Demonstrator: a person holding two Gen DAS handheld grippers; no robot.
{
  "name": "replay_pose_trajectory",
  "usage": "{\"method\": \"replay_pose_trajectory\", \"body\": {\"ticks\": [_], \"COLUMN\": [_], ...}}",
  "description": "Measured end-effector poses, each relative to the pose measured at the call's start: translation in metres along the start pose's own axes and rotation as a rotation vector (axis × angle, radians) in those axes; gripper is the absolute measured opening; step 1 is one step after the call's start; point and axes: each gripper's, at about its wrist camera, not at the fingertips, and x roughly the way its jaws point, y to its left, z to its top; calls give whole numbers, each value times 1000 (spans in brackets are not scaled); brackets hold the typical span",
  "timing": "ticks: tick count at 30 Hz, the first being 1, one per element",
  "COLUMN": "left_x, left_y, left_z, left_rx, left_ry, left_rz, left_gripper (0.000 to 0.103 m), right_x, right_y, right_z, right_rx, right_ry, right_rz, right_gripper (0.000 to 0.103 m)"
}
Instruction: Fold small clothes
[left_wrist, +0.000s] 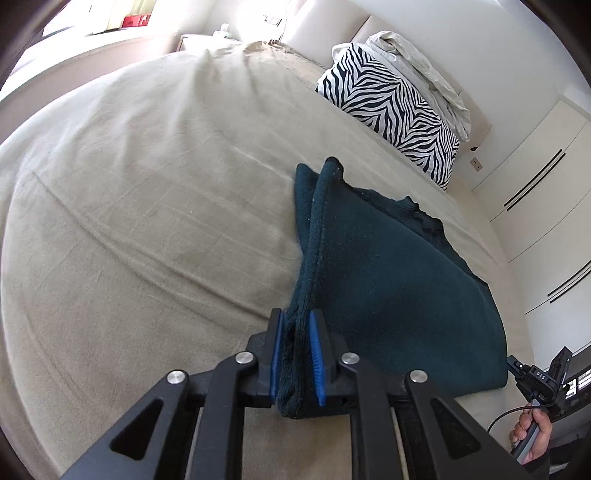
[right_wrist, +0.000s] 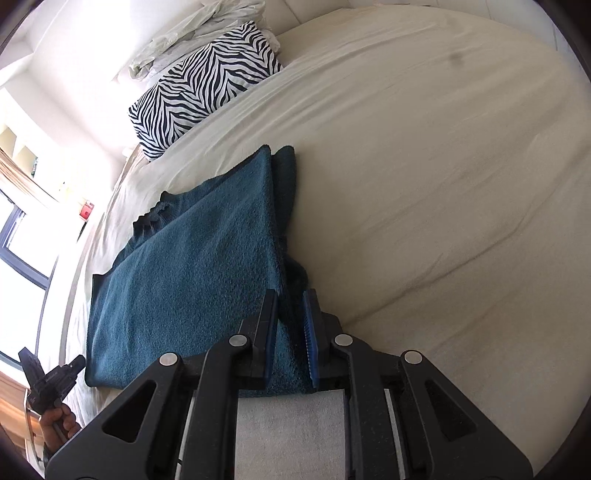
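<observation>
A dark teal terry cloth (left_wrist: 388, 288) lies on the beige bed sheet (left_wrist: 147, 221), partly folded, with one edge lifted. My left gripper (left_wrist: 297, 325) is shut on a bunched corner of the cloth. In the right wrist view the same cloth (right_wrist: 192, 266) spreads to the left, and my right gripper (right_wrist: 290, 306) is shut on its near edge. Each gripper pinches the fabric between its blue pads. The other gripper shows at the lower right of the left wrist view (left_wrist: 546, 380) and at the lower left of the right wrist view (right_wrist: 48, 376).
A zebra-print pillow (left_wrist: 391, 107) with crumpled white linen (left_wrist: 424, 70) on it lies at the head of the bed; it also shows in the right wrist view (right_wrist: 199, 96). White wardrobe doors (left_wrist: 546, 206) stand beside the bed. A window (right_wrist: 22, 258) is at the left.
</observation>
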Motion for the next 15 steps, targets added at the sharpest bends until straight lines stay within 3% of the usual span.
{"method": "replay_pose_trajectory", "body": {"ticks": [1,3,5,12,15], "left_x": [-7,-12,-7,72,108], "left_y": [-7,-26,-47,-121,-120], "left_z": [6,20,36,84,94], "left_rx": [29,88,147,355,353], "left_ry": [-30,-81,-122,-123,-89], "left_rz": [13,36,45,75,117], "left_gripper": [21,39,50,50,50], "right_x": [-5,-9,-5,72,119], "right_y": [3,14,32,125,154], "right_z": [3,11,21,52,57], "right_rx": [-1,-5,-18,-31,11], "right_ry": [-15,-30,-30,57,128], "right_rz": [15,60,112,297,394], "right_gripper": [14,14,17,21,21]}}
